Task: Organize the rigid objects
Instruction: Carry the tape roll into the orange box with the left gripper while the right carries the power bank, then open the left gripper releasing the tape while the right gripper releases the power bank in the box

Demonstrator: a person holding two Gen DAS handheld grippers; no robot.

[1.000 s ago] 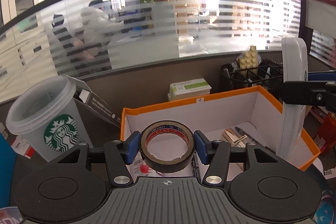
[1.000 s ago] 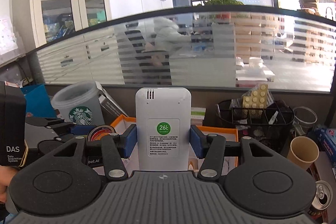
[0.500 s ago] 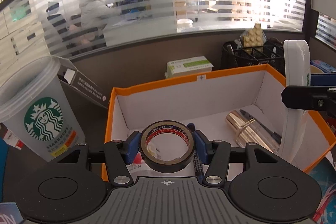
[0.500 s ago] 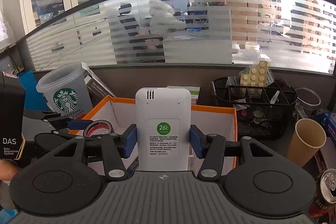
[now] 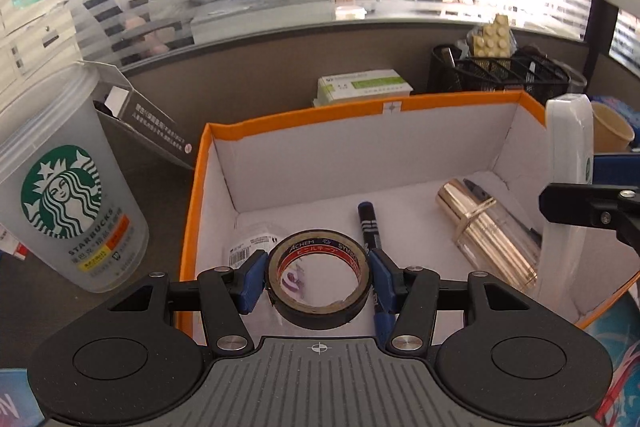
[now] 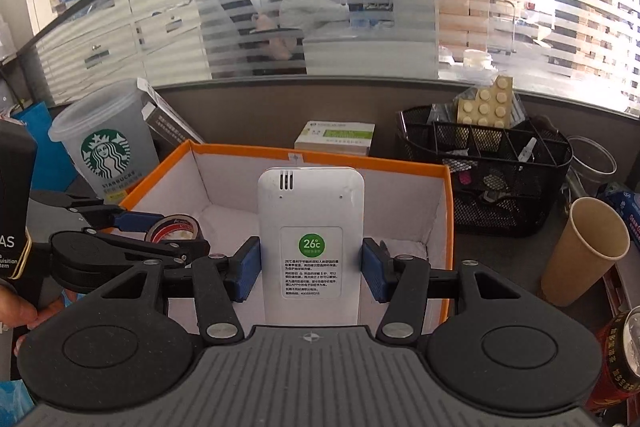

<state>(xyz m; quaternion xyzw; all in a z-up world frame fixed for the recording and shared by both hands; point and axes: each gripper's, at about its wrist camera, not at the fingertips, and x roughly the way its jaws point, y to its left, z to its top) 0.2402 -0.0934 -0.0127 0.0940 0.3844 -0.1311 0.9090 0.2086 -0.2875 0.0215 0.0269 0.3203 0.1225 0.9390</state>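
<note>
My left gripper [image 5: 318,281] is shut on a black tape roll [image 5: 318,301], held above the near left floor of the orange-rimmed white box [image 5: 304,113]. My right gripper [image 6: 311,269] is shut on a white remote-like device with a green 26c sticker [image 6: 311,223], held upright over the box's [image 6: 320,157] near right part. In the left wrist view the device [image 5: 568,163] stands at the box's right side. In the right wrist view the left gripper and tape roll [image 6: 174,229] are at the left. Inside the box lie a black marker [image 5: 368,223], a gold tube [image 5: 488,231] and a small clear packet [image 5: 252,247].
A Starbucks cup [image 5: 60,187] stands left of the box. A black mesh organizer [image 6: 484,179] and a green-white carton [image 6: 336,139] stand behind it. A paper cup [image 6: 584,251] and a red can [image 6: 620,359] are at the right.
Both grippers have tilted down and come lower over the box, each with its object still in it. The box floor and its contents now show more fully.
</note>
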